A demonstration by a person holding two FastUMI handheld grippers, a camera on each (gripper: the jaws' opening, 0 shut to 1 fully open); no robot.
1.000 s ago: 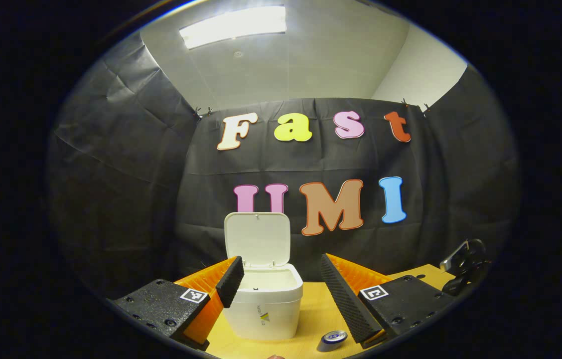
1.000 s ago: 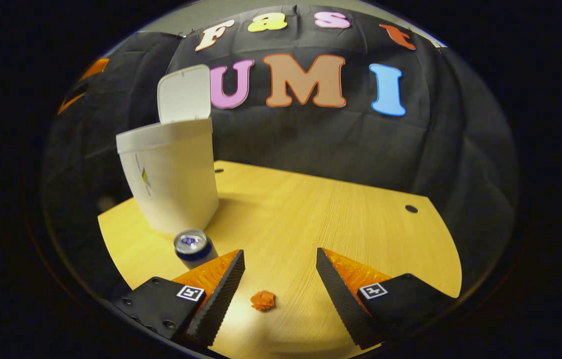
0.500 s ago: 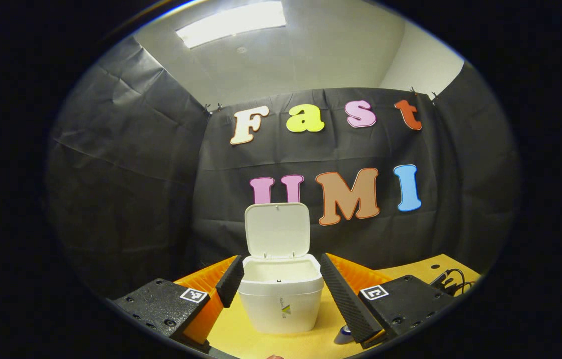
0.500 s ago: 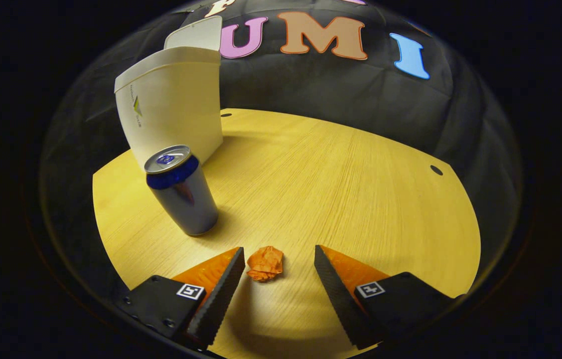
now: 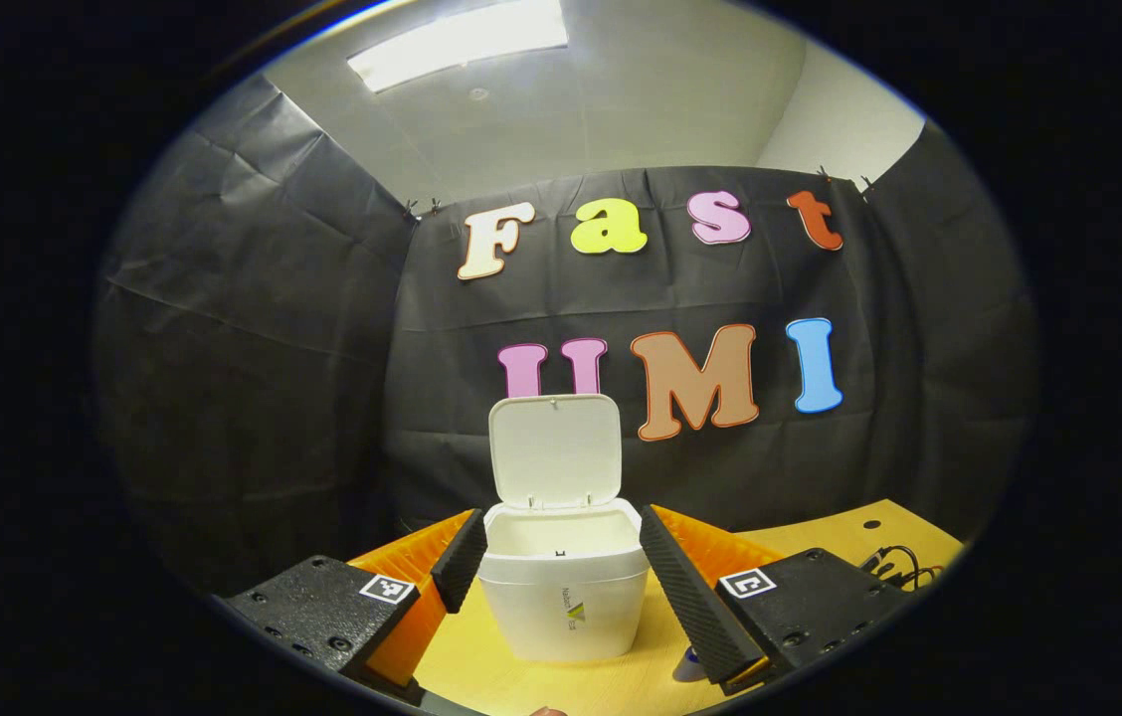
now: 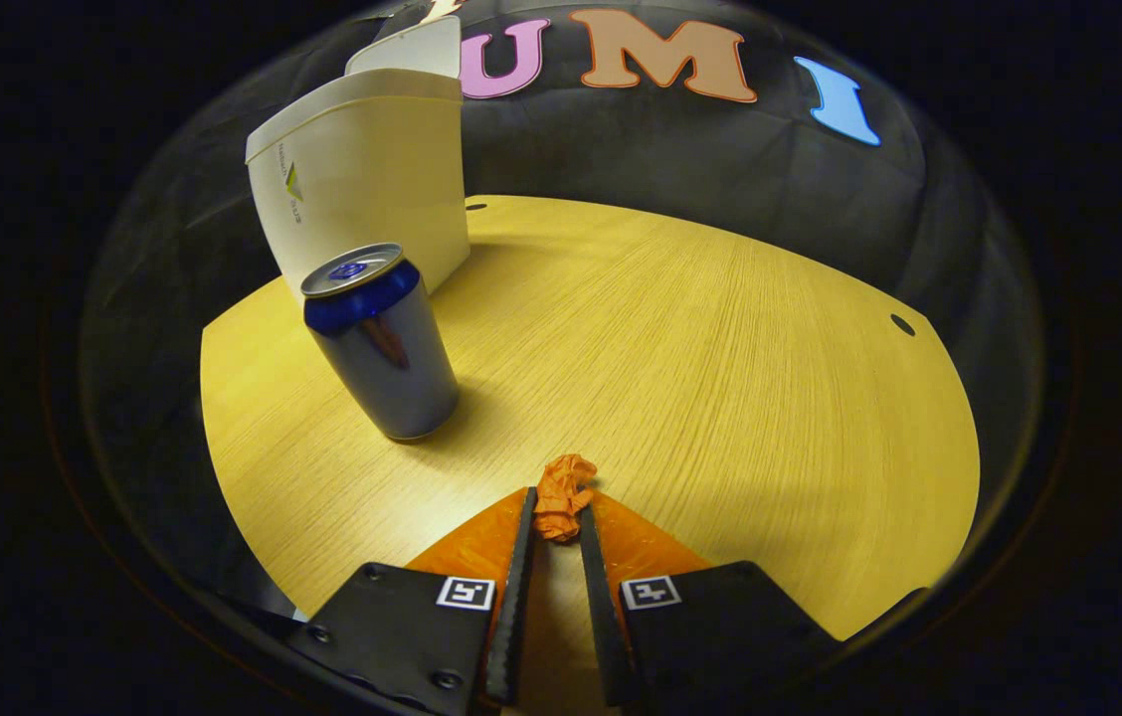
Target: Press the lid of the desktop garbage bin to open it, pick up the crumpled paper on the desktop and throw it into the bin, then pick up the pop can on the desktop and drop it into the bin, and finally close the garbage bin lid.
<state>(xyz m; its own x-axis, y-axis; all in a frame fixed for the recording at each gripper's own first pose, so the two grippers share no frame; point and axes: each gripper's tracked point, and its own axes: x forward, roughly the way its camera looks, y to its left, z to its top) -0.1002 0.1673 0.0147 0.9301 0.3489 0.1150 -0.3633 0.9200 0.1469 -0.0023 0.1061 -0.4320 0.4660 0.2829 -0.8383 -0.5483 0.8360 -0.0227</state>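
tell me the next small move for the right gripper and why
Probably lift. The right gripper is shut on the crumpled paper, which sits low at the table, and the bin stands with its lid open, ready to receive it.

Each claw [image 6: 555, 512]: black screwed blocks with square white-and-black markers, ribbed fingers [image 5: 688, 597] on wedge backings.

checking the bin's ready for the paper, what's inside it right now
In the left gripper view the bin stands with its lid up; the inner back wall looks bare. Its front rim hides the bottom.
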